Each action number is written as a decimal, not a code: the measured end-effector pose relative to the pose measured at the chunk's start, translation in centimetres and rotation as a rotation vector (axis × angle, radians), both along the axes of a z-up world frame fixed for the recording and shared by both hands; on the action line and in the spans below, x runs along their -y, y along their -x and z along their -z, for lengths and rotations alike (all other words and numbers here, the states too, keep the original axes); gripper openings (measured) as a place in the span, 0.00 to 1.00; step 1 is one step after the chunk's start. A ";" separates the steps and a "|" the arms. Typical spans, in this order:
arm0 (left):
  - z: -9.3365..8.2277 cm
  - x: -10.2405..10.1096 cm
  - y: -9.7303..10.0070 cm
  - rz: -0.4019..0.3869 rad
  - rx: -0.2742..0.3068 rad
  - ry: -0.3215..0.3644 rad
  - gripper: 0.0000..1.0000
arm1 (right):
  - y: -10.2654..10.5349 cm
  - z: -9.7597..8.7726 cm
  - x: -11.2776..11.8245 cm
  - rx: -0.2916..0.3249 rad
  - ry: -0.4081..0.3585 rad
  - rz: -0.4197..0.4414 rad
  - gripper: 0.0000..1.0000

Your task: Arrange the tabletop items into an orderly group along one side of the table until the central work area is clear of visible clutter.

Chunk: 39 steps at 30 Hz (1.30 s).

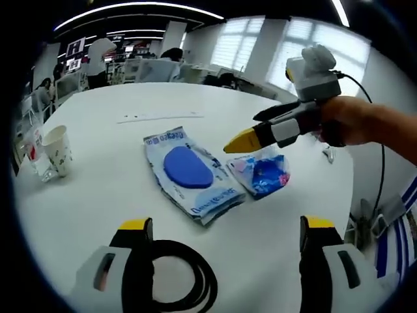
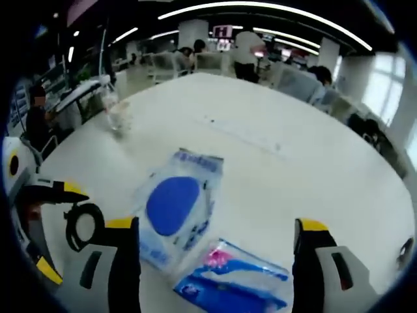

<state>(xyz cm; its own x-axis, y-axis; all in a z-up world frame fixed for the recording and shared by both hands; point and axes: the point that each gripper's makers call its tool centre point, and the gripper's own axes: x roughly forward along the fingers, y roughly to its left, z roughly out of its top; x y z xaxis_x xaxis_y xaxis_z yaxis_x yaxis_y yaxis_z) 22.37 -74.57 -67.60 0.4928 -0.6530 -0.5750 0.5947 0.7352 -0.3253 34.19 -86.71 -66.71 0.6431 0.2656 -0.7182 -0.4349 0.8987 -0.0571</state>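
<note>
Two soft packs lying side by side on white round bench, roughly mid-surface: wet-wipes pack with blue oval lid, flat and angled, and just right of it, edges touching or nearly so, small blue-and-pink packet. Coiled black cable on near edge, between left tool tips. Left tool with jaws wide apart, clamped on nothing, hovering at near side of bench. Right tool, held in a hand, reaching in from right above small packet; yellow-tipped jaws seen side-on there, looking close together. From right gripper view, right tool with jaws spread, nothing between them, wet-wipes pack and small packet below. Paper cup and clear plastic cup standing together at far left edge. Thin white strip lying flat toward far side. Office desks and seated people beyond.
</note>
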 end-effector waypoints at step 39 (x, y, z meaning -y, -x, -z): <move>0.4 3.1 -0.2 -0.159 -0.240 0.183 0.93 | -7.5 1.8 -4.1 -0.068 0.200 -0.390 0.98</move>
